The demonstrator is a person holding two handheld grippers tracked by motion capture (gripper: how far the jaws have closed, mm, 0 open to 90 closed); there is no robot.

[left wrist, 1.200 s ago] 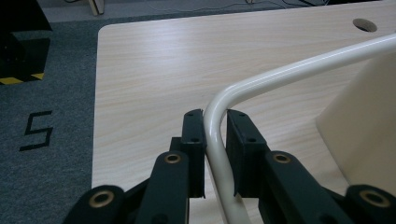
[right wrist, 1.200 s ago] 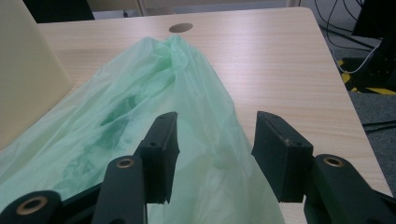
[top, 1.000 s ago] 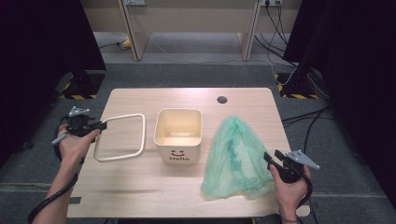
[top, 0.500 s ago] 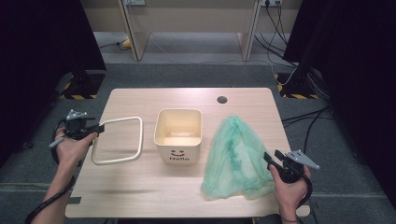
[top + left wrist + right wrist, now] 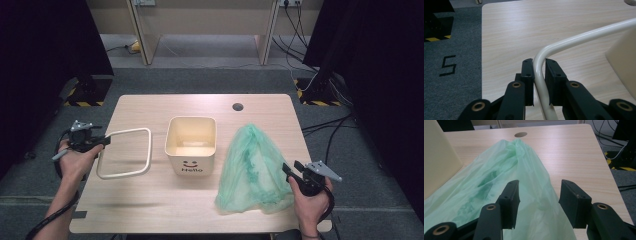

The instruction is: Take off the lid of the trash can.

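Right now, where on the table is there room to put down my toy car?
The far strip of table behind the cream bin and the round hole is bare, and so is the near strip in front of the bin. The middle is crowded: the white frame held by the left gripper, the bin, then the green bag by the right gripper.

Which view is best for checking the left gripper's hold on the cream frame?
The left gripper view: the left gripper has both fingers pressed against the cream frame near a rounded corner. The high view shows the whole frame but the contact is small. The right gripper view faces the green bag.
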